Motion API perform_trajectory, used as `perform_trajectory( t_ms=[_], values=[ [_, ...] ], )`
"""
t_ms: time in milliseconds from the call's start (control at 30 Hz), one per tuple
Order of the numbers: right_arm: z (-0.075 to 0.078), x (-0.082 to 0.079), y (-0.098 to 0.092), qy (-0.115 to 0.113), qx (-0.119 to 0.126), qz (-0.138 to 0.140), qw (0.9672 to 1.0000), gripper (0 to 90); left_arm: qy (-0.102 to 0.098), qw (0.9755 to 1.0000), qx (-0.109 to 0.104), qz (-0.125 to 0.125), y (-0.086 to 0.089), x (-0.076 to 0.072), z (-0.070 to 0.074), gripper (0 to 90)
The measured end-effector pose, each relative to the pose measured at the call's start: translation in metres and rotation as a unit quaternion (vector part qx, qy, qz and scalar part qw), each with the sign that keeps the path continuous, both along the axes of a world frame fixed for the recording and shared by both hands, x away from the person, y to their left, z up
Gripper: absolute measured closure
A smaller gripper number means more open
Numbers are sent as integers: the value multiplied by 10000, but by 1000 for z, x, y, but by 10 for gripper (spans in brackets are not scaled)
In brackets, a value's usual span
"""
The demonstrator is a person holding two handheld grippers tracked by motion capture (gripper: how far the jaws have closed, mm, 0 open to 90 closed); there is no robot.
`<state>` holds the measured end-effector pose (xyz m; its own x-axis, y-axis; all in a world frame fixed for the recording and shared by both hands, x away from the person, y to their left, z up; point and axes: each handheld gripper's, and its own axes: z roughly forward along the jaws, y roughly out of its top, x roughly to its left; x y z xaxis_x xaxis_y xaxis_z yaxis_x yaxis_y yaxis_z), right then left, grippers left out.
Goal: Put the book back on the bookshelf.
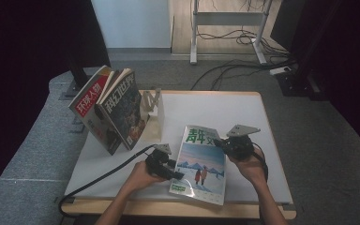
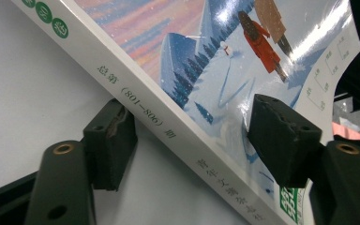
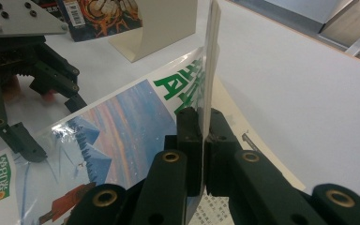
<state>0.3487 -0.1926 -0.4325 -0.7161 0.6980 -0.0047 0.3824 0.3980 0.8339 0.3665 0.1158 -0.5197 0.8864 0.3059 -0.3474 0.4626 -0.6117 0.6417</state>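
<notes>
right gripper view is showing the magazine (image 3: 122,136) with its far corner curling up between the pressed-together jaws of the right claw (image 3: 205,123). it is looking light, floppy and glossy, so slippery; the stiff spine is seeming the safer hold. the left claw (image 2: 187,136) is straddling that spine, jaws spread and not pressing. one magazine is lying between the two claws; beyond the left claw two more magazines (image 1: 110,108) are leaning on one stand (image 1: 152,112) on the table (image 1: 243,112).
</notes>
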Motion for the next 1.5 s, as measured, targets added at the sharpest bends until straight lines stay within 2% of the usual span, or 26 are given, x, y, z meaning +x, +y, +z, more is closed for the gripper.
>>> perform_trajectory(
  t_ms=[300, 400, 467, 500, 533, 633, 733, 833, 933, 967, 1000, 1067, 1133, 1233, 1333, 1367, 1500],
  values=[
    [2, 0, -4, 21, 78, 3, 10000, 833, 178, 9998, 28, -1, 2, 1, 3, 421],
    [2, 1, -6, 73, 125, -51, 9999, 806, 135, 9999, 11, -26, 3, 1, 4, 451],
    [1, 3, -6, 124, 108, -105, 9998, 788, 66, 9999, -6, -76, 3, -1, 5, 475],
    [-2, 5, -5, 183, 80, -164, 9997, 771, -47, 9999, -34, -124, 2, -4, 6, 488],
    [-3, 6, -5, 215, 87, -196, 9995, 766, -47, 9999, -34, -124, 2, -4, 6, 492],
    [-6, 11, -7, 350, 197, -325, 9987, 760, -76, 9999, -53, -143, 2, -5, 7, 506],
    [-7, 13, -8, 381, 184, -427, 9982, 785, -138, 9997, -78, -180, 2, -7, 8, 514],
    [-9, 15, -8, 342, 191, -504, 9980, 829, -135, 9997, -131, -162, 2, -7, 9, 530],
    [-8, 17, -7, 284, 188, -509, 9981, 835, -100, 9998, -172, -92, 4, -3, 10, 542],
    [-4, 19, -7, 222, 226, -540, 9980, 838, -204, 9996, -203, 20, 6, 1, 13, 558],
    [-4, 19, -7, 222, 226, -540, 9980, 838, -204, 9996, -203, 20, 6, 1, 13, 563],
    [2, 23, -6, 123, 276, -555, 9980, 843, -337, 9990, -247, 158, 8, 6, 17, 575],
    [9, 27, -4, 9, 277, -562, 9980, 844, -527, 9977, -295, 318, 13, 13, 22, 590],
    [26, 33, 8, -200, 193, -521, 9983, 844, -822, 9954, -234, 426, 18, 15, 28, 602],
    [30, 32, 13, -262, 105, -456, 9986, 844, -876, 9948, -259, 450, 21, 12, 26, 608],
    [31, 29, 16, -300, 121, -388, 9987, 843, -893, 9940, -399, 492, 27, 8, 22, 610],
    [28, 24, 16, -293, 208, -339, 9988, 842, -853, 9936, -536, 519, 34, 4, 19, 618]
  ],
)
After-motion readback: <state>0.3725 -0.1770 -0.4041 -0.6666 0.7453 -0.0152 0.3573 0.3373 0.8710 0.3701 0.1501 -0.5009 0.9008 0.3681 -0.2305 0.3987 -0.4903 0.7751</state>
